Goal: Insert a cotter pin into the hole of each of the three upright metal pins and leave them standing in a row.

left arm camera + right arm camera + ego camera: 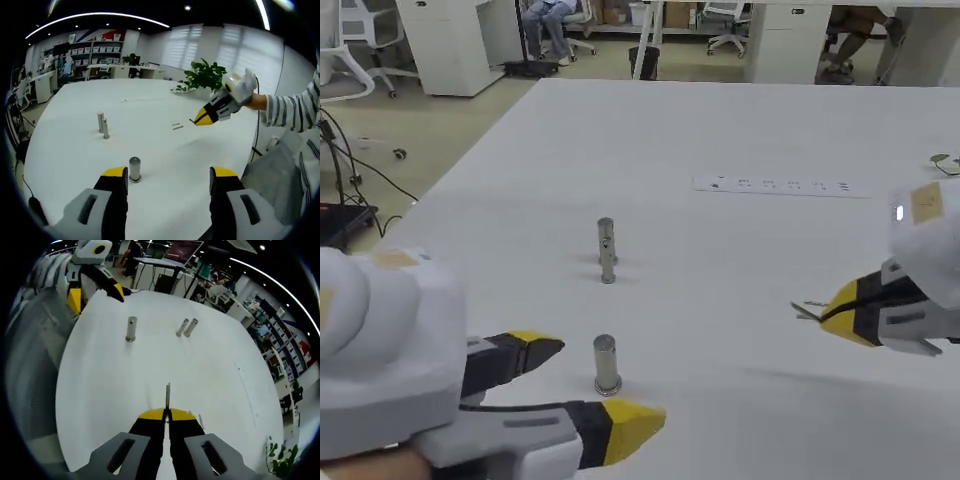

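The cotter pin (168, 392) is clamped in the closed right gripper (166, 412), with its end sticking out forward, above the right part of the white counter (740, 120). Three metal pins stand upright. The near pin (606, 362) is just before the open left gripper (169, 175), close to its left jaw. The two far pins (606, 238) stand close together near the middle. The counter's far and left edges are well apart from all pins. A socket strip (780, 185) lies far right.
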`<state>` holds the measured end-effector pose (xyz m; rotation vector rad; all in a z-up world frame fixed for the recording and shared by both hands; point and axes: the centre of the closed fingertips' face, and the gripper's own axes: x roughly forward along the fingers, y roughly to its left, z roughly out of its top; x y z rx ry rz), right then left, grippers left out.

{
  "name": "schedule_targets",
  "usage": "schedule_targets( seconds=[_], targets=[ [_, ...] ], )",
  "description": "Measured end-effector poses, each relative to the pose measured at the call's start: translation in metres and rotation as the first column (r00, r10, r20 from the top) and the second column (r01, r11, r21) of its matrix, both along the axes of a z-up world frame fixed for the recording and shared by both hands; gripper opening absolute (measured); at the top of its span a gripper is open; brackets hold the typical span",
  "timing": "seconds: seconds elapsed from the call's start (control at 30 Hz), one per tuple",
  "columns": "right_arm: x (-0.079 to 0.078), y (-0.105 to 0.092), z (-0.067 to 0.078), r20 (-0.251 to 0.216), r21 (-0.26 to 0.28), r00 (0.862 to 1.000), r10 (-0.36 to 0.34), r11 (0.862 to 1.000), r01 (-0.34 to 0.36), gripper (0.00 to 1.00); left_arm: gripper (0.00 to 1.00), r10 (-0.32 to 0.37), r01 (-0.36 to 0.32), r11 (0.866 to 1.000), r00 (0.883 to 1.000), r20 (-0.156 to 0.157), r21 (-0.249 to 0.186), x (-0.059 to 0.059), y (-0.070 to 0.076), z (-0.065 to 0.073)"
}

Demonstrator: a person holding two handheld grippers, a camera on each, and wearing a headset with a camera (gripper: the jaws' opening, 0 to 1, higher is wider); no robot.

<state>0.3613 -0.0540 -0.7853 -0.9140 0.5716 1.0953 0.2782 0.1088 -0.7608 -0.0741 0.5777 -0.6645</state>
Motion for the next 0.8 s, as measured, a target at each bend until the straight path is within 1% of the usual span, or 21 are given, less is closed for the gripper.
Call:
schedule_targets(
  seconds=[0.13, 0.2, 0.27, 0.33, 0.5, 0.57, 0.6, 0.67, 0.77, 0.8],
  targets=[
    [-0.006, 0.008, 0.011, 0.067, 0.041, 0.997, 0.033, 0.999, -0.035, 0.02, 0.63, -0.002, 0.002, 1.000, 1.000, 0.002, -0.030, 0.007, -0.003, 0.006],
    [-0.010, 0.012, 0.016, 0.097, 0.050, 0.994, 0.046, 0.997, -0.051, 0.02, 0.62, -0.006, 0.007, 0.999, 1.000, 0.001, -0.045, 0.010, -0.005, 0.008],
    [-0.010, 0.013, 0.019, 0.129, 0.056, 0.990, 0.064, 0.996, -0.072, 0.02, 0.60, -0.012, 0.012, 0.998, 1.000, 0.000, -0.060, 0.012, -0.008, 0.009],
    [-0.014, 0.016, 0.022, 0.140, 0.072, 0.988, 0.064, 0.995, -0.074, 0.02, 0.59, -0.019, 0.019, 0.998, 1.000, -0.003, -0.068, 0.014, -0.011, 0.009],
    [-0.025, 0.025, 0.024, 0.171, 0.096, 0.982, 0.078, 0.991, -0.096, 0.02, 0.57, -0.052, 0.050, 0.994, 0.999, -0.011, -0.099, 0.019, -0.025, 0.011],
    [-0.031, 0.029, 0.022, 0.173, 0.108, 0.980, 0.094, 0.988, -0.113, 0.02, 0.55, -0.069, 0.067, 0.991, 0.997, -0.016, -0.119, 0.021, -0.033, 0.012],
    [-0.033, 0.031, 0.022, 0.178, 0.116, 0.979, 0.095, 0.986, -0.117, 0.02, 0.54, -0.078, 0.074, 0.987, 0.997, -0.023, -0.141, 0.022, -0.038, 0.013],
    [-0.036, 0.033, 0.019, 0.179, 0.115, 0.979, 0.100, 0.986, -0.122, 0.02, 0.52, -0.089, 0.083, 0.983, 0.996, -0.031, -0.165, 0.023, -0.045, 0.015],
    [-0.040, 0.037, 0.019, 0.188, 0.127, 0.977, 0.100, 0.984, -0.126, 0.02, 0.49, -0.121, 0.114, 0.977, 0.992, -0.025, -0.182, 0.024, -0.057, 0.015],
    [-0.041, 0.038, 0.020, 0.195, 0.131, 0.976, 0.098, 0.983, -0.125, 0.02, 0.48, -0.129, 0.121, 0.975, 0.991, -0.029, -0.188, 0.025, -0.060, 0.014]
  ],
)
